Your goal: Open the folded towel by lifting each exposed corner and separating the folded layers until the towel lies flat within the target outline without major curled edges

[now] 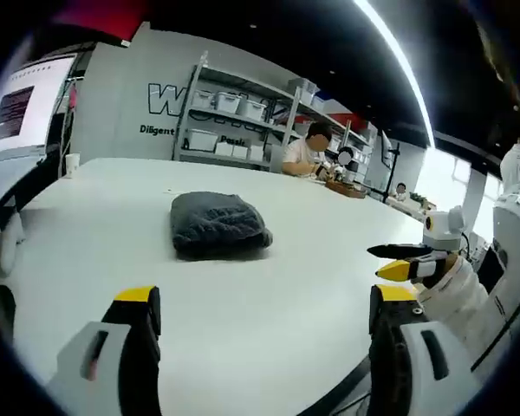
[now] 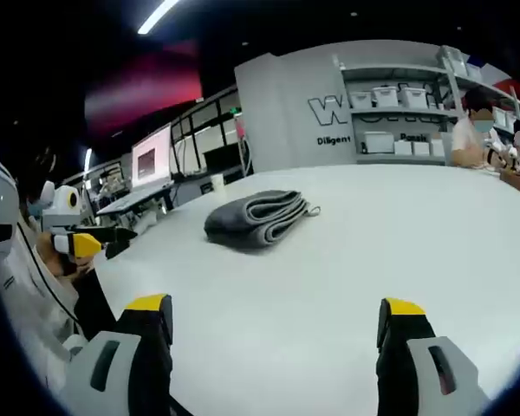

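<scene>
Both hand-held grippers, left [image 1: 264,316] and right [image 2: 273,325], gape wide short of the folded towel [image 1: 218,224] mid-table [image 1: 269,286], risking pinching several layers together.

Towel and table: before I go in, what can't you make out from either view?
- Target outline: no line shows on the table in either view, so its place cannot be told.
- Towel corners: left gripper view shows a dark lump, corners tucked from sight; in the right gripper view the towel shows its folded layers edge-on, too small to count.
- Wall lettering: cut off by shelves in both views.
- Towel's underside: hidden against the table.
</scene>
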Tool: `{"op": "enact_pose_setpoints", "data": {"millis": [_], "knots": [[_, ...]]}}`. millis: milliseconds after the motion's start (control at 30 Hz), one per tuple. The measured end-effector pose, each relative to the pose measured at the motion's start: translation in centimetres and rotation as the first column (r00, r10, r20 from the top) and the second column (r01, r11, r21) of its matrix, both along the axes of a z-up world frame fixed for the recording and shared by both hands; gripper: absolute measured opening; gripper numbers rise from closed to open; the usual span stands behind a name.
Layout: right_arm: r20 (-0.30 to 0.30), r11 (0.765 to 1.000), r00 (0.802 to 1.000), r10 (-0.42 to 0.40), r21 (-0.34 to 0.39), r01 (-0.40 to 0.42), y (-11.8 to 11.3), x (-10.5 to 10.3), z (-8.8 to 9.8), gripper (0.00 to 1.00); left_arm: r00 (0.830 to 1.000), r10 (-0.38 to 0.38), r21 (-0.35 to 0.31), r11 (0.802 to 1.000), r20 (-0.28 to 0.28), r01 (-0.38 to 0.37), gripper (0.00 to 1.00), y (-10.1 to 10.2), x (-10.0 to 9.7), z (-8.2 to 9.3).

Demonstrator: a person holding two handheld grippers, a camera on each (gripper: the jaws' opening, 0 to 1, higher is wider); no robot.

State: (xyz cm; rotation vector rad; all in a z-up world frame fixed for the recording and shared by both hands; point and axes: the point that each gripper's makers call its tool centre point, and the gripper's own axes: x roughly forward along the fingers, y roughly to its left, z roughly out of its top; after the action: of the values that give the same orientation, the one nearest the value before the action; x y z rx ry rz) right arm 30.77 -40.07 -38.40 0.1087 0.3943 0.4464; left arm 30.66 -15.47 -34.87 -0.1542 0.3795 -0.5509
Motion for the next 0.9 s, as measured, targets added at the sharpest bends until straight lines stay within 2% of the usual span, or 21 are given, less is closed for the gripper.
{"op": "enact_pose_setpoints", "data": {"millis": [67, 167, 267, 433, 700, 900], "knots": [[-0.007, 1.0, 1.0, 0.001, -0.007, -0.001, 0.0, 0.0, 0.1, 0.98, 1.0, 0.0, 0.004, 1.0, 0.003, 0.0, 0.99, 0.2, 0.0, 0.2], [0.002, 1.0, 1.0, 0.006, -0.03, -0.006, 0.1, -0.1, 0.6, 0.98, 1.0, 0.01, -0.028, 1.0, 0.018, -0.01, 0.99, 0.6, 0.3, 0.9], [0.034, 1.0, 0.999, -0.006, 0.012, 0.006, 0.1, -0.1, 1.4, 0.98, 1.0, 0.008, -0.034, 0.999, 0.019, -0.008, 0.99, 0.6, 0.4, 0.9], [0.006, 1.0, 1.0, -0.002, -0.004, 0.002, 0.1, -0.2, 0.6, 0.97, 1.0, 0.003, -0.018, 1.0, 0.013, -0.002, 0.99, 0.3, 0.4, 0.6], [0.012, 1.0, 1.0, 0.004, 0.003, -0.004, 0.0, -0.2, 0.8, 0.97, 1.0, 0.004, -0.011, 1.0, 0.009, -0.004, 0.99, 0.4, -0.1, 0.5], [0.017, 1.0, 1.0, 0.004, 0.021, -0.005, -0.2, 0.5, 1.0, 0.95, 1.0, 0.0, -0.007, 1.0, 0.03, 0.0, 0.99, 0.2, -0.7, 1.3]]}}
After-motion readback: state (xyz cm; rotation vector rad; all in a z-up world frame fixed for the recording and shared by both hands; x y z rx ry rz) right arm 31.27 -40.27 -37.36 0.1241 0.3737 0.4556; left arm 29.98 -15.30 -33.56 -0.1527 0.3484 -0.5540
